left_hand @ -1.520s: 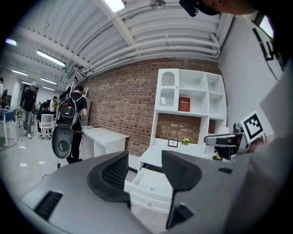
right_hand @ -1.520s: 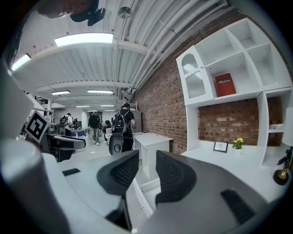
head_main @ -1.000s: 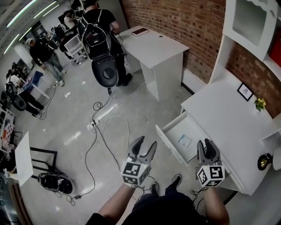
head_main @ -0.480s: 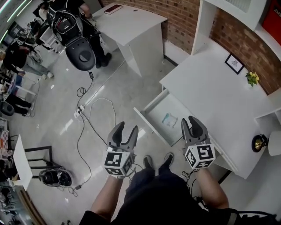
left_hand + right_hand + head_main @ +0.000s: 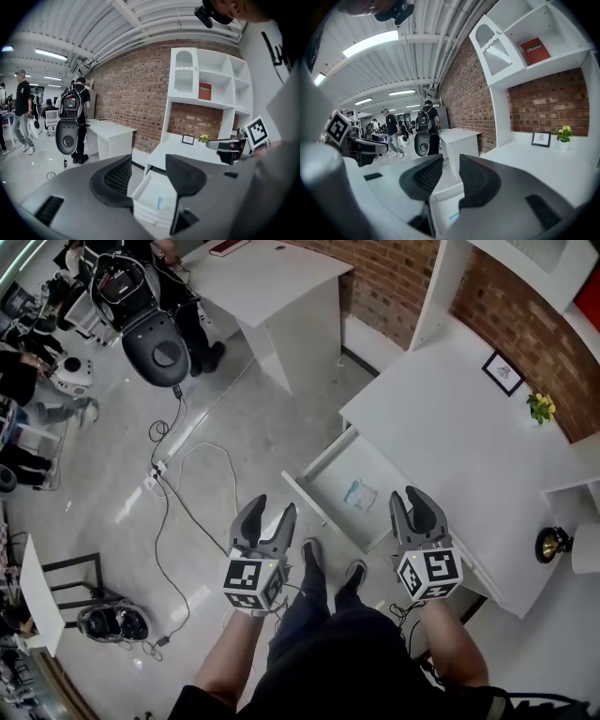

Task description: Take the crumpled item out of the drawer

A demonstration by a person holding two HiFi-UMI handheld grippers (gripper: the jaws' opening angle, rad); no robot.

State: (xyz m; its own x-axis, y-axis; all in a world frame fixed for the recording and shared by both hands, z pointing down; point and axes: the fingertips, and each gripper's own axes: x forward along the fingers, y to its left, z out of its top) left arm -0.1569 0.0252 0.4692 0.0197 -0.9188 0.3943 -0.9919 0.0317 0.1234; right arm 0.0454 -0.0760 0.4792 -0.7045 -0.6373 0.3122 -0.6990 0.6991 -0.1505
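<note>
Lettering: a red box [image 5: 532, 50] on the white shelf unit [image 5: 581, 56] carries white print that starts "Mobil"; the remaining letters are not legible. Each claw has a cube with black-and-white square markers, and there is no readable text on them. The small framed picture [image 5: 503, 372] on the tabletop [image 5: 469, 456] holds a print too small to read.

Pose: both forearms reach forward from 6 o'clock in the head view, roughly parallel and held low. The left claw [image 5: 265, 518] points toward 12–1 o'clock over the floor. Its jaws are spread and nothing is between them. Through that gap, the left gripper view shows the drawer. The right claw [image 5: 416, 505] points toward 12 o'clock, above the near edge of the tabletop. Its jaws are apart with a narrower gap, and nothing is pinched.

Task item: the drawer [image 5: 330, 474] is pulled out from the tabletop front. The crumpled item [image 5: 360, 493], pale blue-white, lies on the drawer bottom toward the tabletop side. Neither claw is touching it. The left claw sits at about 8 o'clock of the item, outside the drawer front. The right claw sits at about 4 o'clock of it, just beside the drawer's right wall.

Other: yellow flowers [image 5: 539, 407] stand at 4 o'clock of the framed picture.
</note>
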